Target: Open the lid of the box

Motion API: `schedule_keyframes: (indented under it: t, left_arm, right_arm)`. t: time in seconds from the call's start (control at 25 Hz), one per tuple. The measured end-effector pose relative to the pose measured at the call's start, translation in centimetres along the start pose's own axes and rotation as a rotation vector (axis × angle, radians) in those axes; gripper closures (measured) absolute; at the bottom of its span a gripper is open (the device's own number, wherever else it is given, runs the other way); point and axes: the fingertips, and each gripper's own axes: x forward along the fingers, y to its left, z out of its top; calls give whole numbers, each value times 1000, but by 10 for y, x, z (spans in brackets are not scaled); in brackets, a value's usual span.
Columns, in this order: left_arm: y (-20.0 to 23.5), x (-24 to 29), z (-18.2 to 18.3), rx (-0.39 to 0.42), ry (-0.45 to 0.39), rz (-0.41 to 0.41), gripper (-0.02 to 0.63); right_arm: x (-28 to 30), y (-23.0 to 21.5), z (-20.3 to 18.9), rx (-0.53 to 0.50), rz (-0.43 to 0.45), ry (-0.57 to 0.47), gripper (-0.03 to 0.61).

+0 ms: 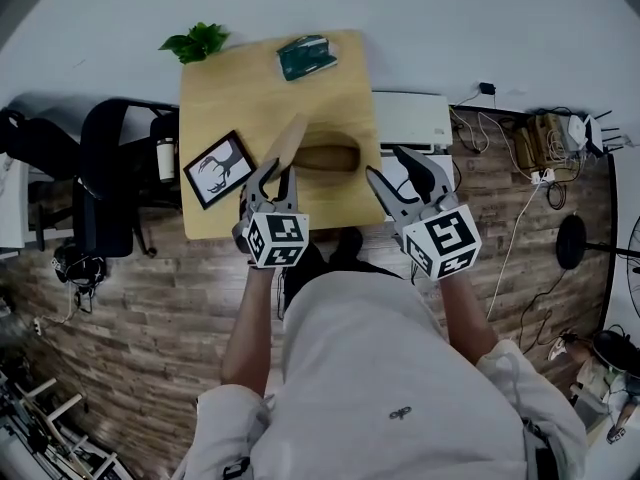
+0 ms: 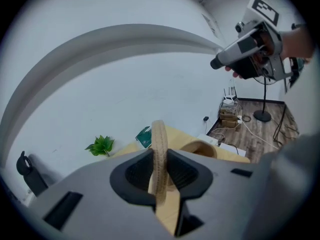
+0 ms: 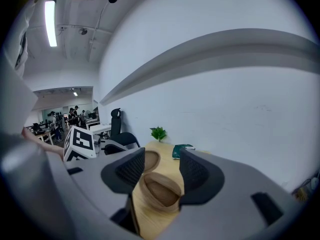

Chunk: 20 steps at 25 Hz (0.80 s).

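Observation:
An oval wooden box (image 1: 328, 158) lies open on the light wooden table (image 1: 240, 88), near its front edge. Its flat lid (image 1: 287, 142) is lifted off and stands tilted on edge to the box's left, with my left gripper (image 1: 277, 173) shut on it. In the left gripper view the lid (image 2: 159, 149) runs edge-on between the pads, and the box (image 2: 201, 148) lies behind it. My right gripper (image 1: 385, 163) is open at the box's right end. In the right gripper view the hollow box (image 3: 157, 191) sits between and beyond the jaws, untouched.
On the table are a green plant (image 1: 197, 41) at the far left corner, a dark green book (image 1: 306, 56) at the back and a framed deer picture (image 1: 219, 168) at the front left. A black office chair (image 1: 105, 178) stands left; a white unit (image 1: 410, 118) and cables sit right.

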Motion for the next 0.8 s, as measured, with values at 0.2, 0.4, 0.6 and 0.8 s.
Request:
schedule_keyframes:
  t: [0.2,0.4,0.6,0.8]
  left_arm:
    - [11,-8,-4,-131,-27,2,534]
    - [23,-17,-8,-253,-44,8,534]
    - [35,-27,-11,-365,-64,16,534]
    - [44,-36,-14,-463,-100,12,534]
  right_arm:
    - [6,3,3,-11,5,4,373]
    - [12,8,2,-12,8,10,376]
    - [18,15,0,-7,13,14,382]
    - [26,20,0,-9,19,21,402]
